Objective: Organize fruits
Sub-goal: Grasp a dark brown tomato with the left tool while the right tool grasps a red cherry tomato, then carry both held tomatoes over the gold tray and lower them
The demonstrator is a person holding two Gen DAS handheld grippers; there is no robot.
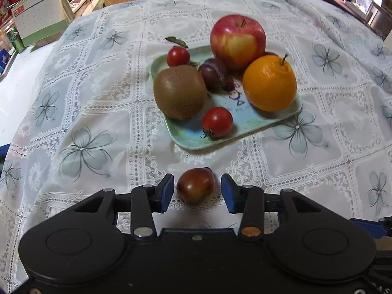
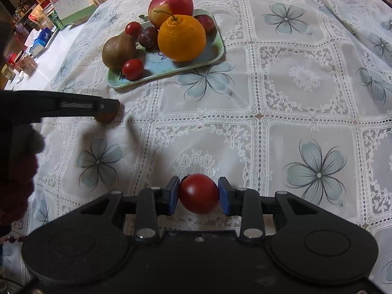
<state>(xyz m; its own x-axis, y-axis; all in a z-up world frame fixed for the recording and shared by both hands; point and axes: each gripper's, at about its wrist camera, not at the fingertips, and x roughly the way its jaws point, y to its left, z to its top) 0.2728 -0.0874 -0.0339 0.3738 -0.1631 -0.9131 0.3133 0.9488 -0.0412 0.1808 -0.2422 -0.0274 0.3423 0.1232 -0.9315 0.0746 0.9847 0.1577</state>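
Note:
A pale green tray (image 1: 245, 128) on the lace tablecloth holds an apple (image 1: 237, 41), an orange (image 1: 269, 83), a kiwi (image 1: 180, 91), a dark plum (image 1: 213, 72) and two cherry tomatoes (image 1: 216, 122). My left gripper (image 1: 198, 192) is open around a dark red-brown tomato (image 1: 195, 188) that lies on the cloth, with gaps on both sides. My right gripper (image 2: 199, 196) is shut on a red cherry tomato (image 2: 199, 193), both pads touching it. In the right wrist view the tray (image 2: 210, 58) lies far ahead and the left gripper (image 2: 107, 109) reaches in from the left.
A desk calendar (image 1: 36, 17) and boxes stand beyond the table's far left edge. The flowered lace cloth (image 2: 306, 98) spreads to the right of the tray. A white surface (image 1: 14, 80) borders the cloth at the left.

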